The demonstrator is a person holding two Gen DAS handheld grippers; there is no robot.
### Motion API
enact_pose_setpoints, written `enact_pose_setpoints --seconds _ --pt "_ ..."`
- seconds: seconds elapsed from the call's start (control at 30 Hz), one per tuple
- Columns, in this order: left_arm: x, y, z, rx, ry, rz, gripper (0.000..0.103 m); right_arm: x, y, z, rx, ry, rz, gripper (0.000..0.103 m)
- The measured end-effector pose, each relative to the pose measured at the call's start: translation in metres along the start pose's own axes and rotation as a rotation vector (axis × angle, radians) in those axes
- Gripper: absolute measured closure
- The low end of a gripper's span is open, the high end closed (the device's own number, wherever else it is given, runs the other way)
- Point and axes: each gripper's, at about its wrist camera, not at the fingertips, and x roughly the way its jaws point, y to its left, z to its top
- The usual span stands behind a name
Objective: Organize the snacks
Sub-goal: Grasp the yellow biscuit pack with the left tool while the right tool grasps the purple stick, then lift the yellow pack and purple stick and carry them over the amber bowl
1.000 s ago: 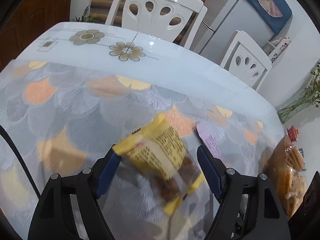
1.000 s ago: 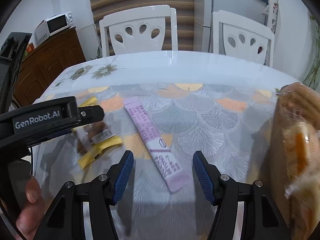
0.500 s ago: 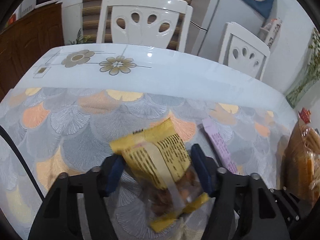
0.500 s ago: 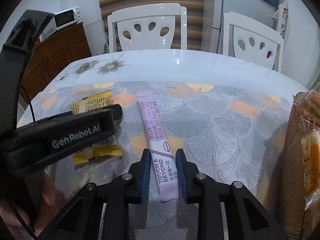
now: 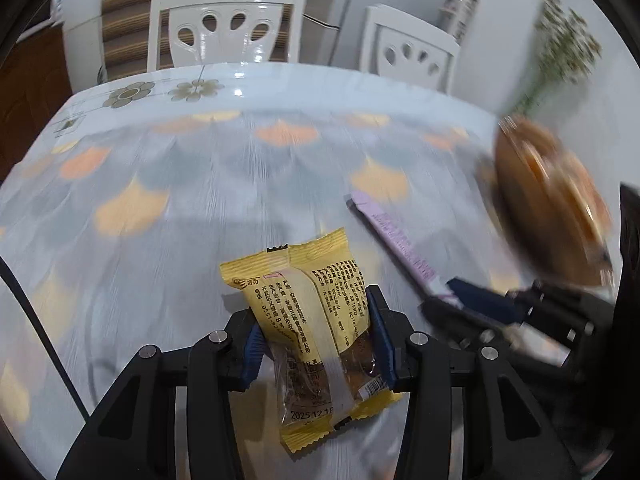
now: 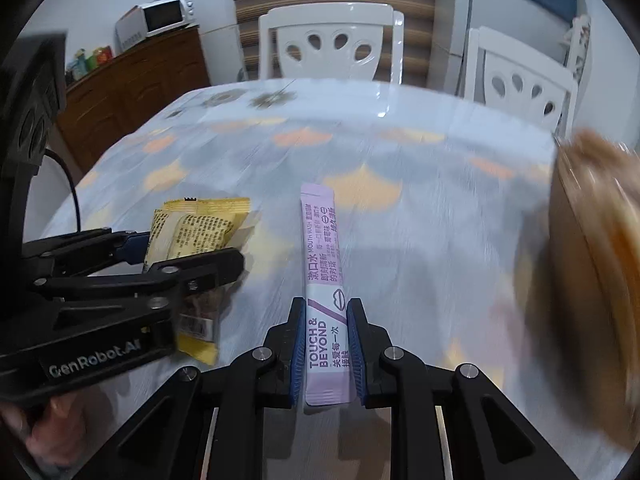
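My left gripper (image 5: pixel 316 320) is shut on a yellow snack packet (image 5: pixel 308 320) and holds it just above the patterned tablecloth. The packet also shows in the right wrist view (image 6: pixel 192 236), with the left gripper (image 6: pixel 188 256) around it. My right gripper (image 6: pixel 327 332) is shut on the near end of a long purple sachet (image 6: pixel 324 280), lifted off the table. In the left wrist view the sachet (image 5: pixel 396 240) runs to the right gripper (image 5: pixel 452 292) at the right.
A large bag of orange-brown snacks (image 6: pixel 592 280) stands at the table's right side, also in the left wrist view (image 5: pixel 552 200). Two white chairs (image 6: pixel 332 44) stand behind the table (image 6: pixel 400 112). A wooden cabinet (image 6: pixel 132 88) stands at the left.
Both grippers have closed, the left on the yellow packet and the right on the purple sachet. Both items have come up off the table; the views have moved.
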Motion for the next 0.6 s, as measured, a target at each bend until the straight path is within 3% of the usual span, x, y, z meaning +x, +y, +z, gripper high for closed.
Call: enact_pose_setpoints --seconds 0.23,0.47,0.53,0.6 --pt "-0.046 -0.014 -0.069 0.058 0.021 -0.034 0.06 -0.055 0.007 -0.079 0.029 0.009 0.003 0.083" --pt "-0.062 -0.029 -0.097 0.105 -0.008 -0.007 0.06 -0.085 0.012 -0.123 0.034 0.012 -0.013 0.083" --pt "-0.061 -0.027 -0.096 0.102 -0.012 -0.011 0.059 -0.086 0.008 -0.123 0.059 0.017 0.011 0.081" --pt "-0.061 -0.026 -0.096 0.1 -0.016 -0.02 0.058 -0.087 0.002 -0.123 0.103 0.023 0.072 0.067"
